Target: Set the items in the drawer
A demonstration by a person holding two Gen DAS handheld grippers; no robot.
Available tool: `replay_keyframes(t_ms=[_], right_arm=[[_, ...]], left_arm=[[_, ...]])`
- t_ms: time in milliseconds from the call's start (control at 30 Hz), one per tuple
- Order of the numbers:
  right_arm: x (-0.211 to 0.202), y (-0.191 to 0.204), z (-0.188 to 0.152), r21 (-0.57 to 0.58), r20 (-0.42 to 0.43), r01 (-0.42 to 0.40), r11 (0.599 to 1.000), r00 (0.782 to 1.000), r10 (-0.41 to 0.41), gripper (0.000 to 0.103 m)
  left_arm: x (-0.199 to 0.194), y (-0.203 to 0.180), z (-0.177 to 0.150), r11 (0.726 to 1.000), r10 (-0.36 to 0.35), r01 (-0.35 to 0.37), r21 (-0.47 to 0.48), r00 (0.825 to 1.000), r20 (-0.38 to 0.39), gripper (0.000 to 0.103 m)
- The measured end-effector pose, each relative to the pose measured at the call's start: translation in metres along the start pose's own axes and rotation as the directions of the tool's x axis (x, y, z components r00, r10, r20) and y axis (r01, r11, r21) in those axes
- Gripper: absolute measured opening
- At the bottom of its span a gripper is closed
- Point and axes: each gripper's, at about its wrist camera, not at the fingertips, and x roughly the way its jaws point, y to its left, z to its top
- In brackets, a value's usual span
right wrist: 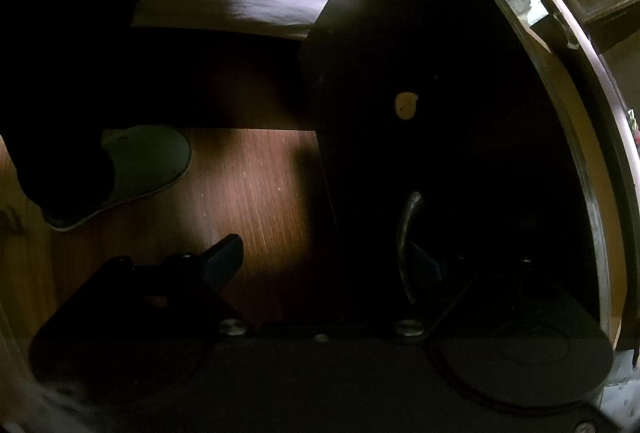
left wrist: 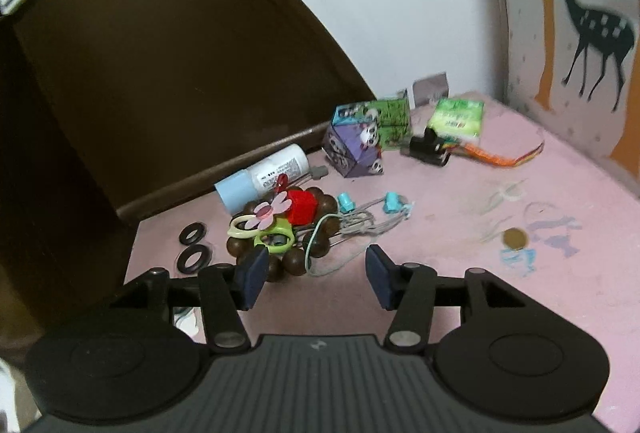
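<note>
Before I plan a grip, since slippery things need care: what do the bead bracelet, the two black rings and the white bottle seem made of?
Bead bracelet: looks like polished dark wood, with brown glossy round beads. Black rings: probably rubber or plastic; matte, flat, washer-like. White bottle: likely smooth plastic, with a slight sheen, printed label and pale blue cap. None is certain from looks alone.

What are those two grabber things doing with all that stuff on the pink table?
Someone is tidying little things into a drawer, holding a grabber in each hand. The left gripper hovers with its jaws open and empty just in front of a pile: a wooden bead bracelet, green scissors and a red block. A white bottle and a panda cube lie further back on the pink tabletop. The right gripper is down at the dark drawer front, its jaws open around the metal handle.
</note>
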Motion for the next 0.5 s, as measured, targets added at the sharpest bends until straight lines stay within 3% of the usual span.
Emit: replay_keyframes(t_ms=[67, 100, 133, 200, 333, 500], right_arm=[[0.000, 0.000, 0.000, -0.005, 0.004, -0.001, 1.000, 1.000, 0.001, 0.089], [0.001, 0.000, 0.000, -0.007, 0.006, -0.001, 1.000, 1.000, 0.001, 0.089], [0.001, 0.000, 0.000, -0.010, 0.008, -0.001, 1.000, 1.000, 0.001, 0.089], [0.003, 0.001, 0.000, -0.016, 0.012, 0.000, 1.000, 1.000, 0.000, 0.090], [0.003, 0.002, 0.000, -0.025, 0.014, 0.002, 1.000, 1.000, -0.001, 0.091], [0.003, 0.003, 0.001, -0.027, 0.012, 0.005, 1.000, 1.000, -0.004, 0.091]], left_arm=[[0.011, 0.001, 0.000, 1.000, 0.000, 0.000, 0.003, 1.000, -0.009, 0.052], [0.016, 0.002, 0.000, 1.000, 0.000, 0.000, 0.003, 1.000, -0.013, 0.046], [0.021, 0.003, 0.000, 1.000, 0.000, 0.000, 0.004, 1.000, -0.017, 0.036], [0.023, 0.003, 0.000, 1.000, 0.026, -0.026, 0.010, 0.999, -0.018, 0.002], [0.006, 0.000, -0.002, 0.998, 0.055, -0.055, 0.043, 0.998, 0.010, 0.000], [-0.032, -0.001, -0.004, 0.998, 0.038, -0.042, 0.055, 0.997, 0.060, 0.000]])
